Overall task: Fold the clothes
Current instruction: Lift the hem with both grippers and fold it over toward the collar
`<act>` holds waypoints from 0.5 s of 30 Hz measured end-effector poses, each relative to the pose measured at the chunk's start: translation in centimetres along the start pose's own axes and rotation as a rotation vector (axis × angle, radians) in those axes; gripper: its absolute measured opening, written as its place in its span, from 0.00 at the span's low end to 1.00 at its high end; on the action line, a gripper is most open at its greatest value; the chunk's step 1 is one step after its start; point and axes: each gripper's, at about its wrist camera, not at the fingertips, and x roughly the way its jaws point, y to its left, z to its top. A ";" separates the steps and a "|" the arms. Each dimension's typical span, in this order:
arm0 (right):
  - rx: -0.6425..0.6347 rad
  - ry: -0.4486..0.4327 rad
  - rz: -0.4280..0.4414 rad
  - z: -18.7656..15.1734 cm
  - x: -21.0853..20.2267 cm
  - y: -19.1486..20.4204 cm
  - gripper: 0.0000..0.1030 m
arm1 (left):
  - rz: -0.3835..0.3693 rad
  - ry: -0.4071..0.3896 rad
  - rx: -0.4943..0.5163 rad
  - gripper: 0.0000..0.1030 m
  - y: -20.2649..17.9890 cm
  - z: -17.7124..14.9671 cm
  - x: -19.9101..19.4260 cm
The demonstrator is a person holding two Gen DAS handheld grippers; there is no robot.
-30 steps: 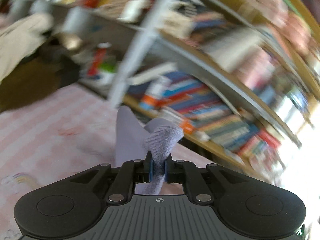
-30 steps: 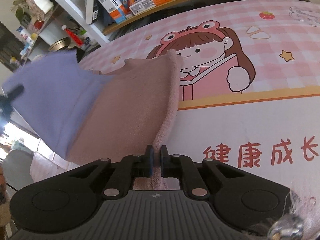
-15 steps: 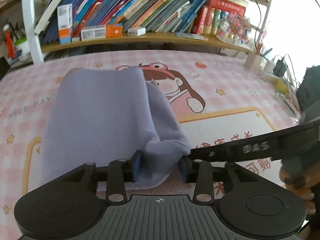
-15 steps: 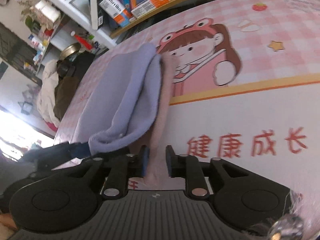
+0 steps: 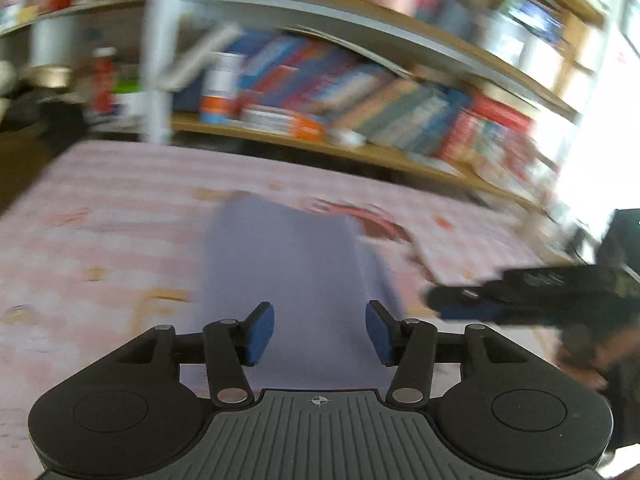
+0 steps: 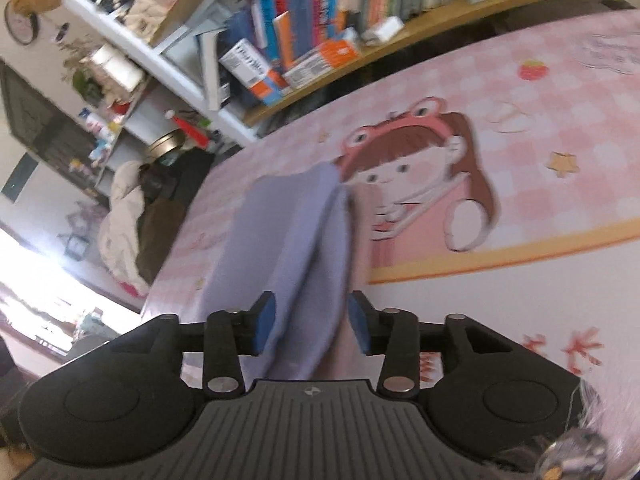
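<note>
A folded lavender garment [image 5: 288,280] lies flat on the pink cartoon table mat [image 5: 100,232]. My left gripper [image 5: 320,334] is open and empty, its blue pads just above the garment's near edge. In the right wrist view the same garment [image 6: 288,248] lies folded in layers, with a pinkish layer showing under its right edge. My right gripper [image 6: 310,328] is open and empty over the garment's near end. The right gripper also shows at the right of the left wrist view [image 5: 520,292]. The left view is motion-blurred.
A bookshelf [image 6: 320,32] full of books runs along the mat's far side. A white shelf post [image 5: 156,60] stands at the back left. A chair with piled clothes [image 6: 124,216] sits beyond the table's left edge. The mat's cartoon girl print [image 6: 412,184] lies right of the garment.
Both grippers held the cloth a second ago, brought it down folded onto the mat, then opened. Both have now let go and drawn back slightly.
</note>
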 end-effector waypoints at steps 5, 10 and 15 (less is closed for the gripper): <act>-0.013 0.102 -0.007 1.1 4.3 2.8 0.51 | 0.065 0.009 0.022 0.25 2.7 0.2 1.3; 0.018 0.136 -0.070 1.3 7.5 3.1 0.11 | -0.007 0.080 0.098 0.20 2.1 -0.2 3.6; -0.078 0.051 0.076 0.2 3.4 4.7 0.10 | -0.029 0.131 0.088 0.22 2.7 -0.9 4.7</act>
